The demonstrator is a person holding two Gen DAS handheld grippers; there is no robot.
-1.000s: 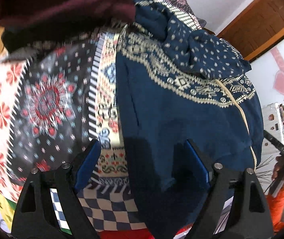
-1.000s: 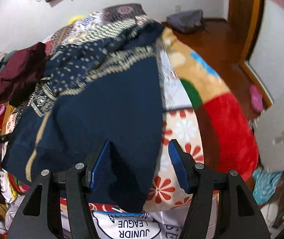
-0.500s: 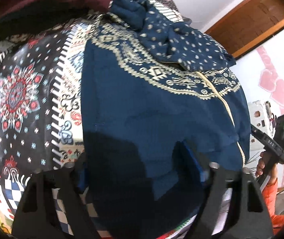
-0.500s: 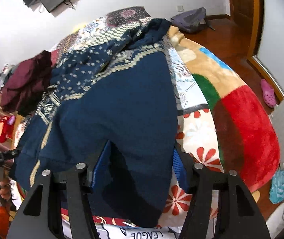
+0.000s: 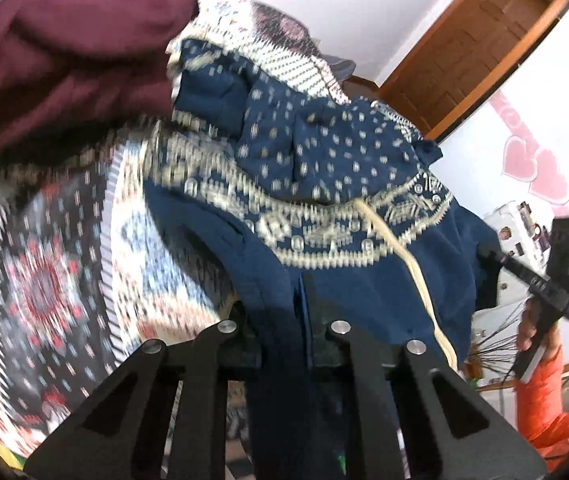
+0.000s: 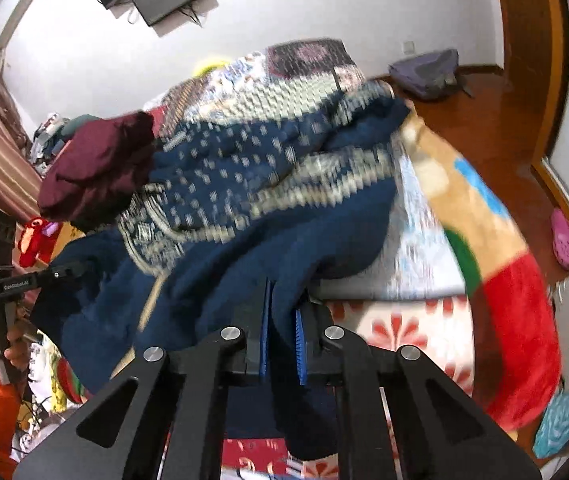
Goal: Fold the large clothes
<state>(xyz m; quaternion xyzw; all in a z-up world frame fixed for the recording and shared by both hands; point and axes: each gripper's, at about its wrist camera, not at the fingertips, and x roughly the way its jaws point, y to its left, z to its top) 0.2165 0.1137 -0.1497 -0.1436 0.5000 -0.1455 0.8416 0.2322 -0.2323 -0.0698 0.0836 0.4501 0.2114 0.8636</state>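
Note:
A large navy hooded jacket [image 5: 324, 208] with a cream patterned band and cream zip lies on the bed; it also shows in the right wrist view [image 6: 284, 216]. My left gripper [image 5: 284, 312] is shut on the jacket's bottom hem near one corner. My right gripper [image 6: 282, 320] is shut on the hem at the other side, with navy cloth bunched between the blue pads [image 6: 299, 344]. The hem is lifted off the bed. The right gripper shows at the far right of the left wrist view [image 5: 556, 264], and the left gripper at the far left of the right wrist view [image 6: 0, 264].
A dark red garment [image 5: 64, 56] lies heaped beside the jacket's hood, also in the right wrist view [image 6: 100, 168]. The bed carries a patterned blanket [image 5: 44, 280] and a red, tan and green blanket [image 6: 516, 320]. A bag [image 6: 428, 72] and a pink slipper [image 6: 562, 236] lie on the wooden floor.
Both grippers went from open over the hem to shut on it. The hem has been lifted, and the jacket cloth now bunches and hangs from the jaws.

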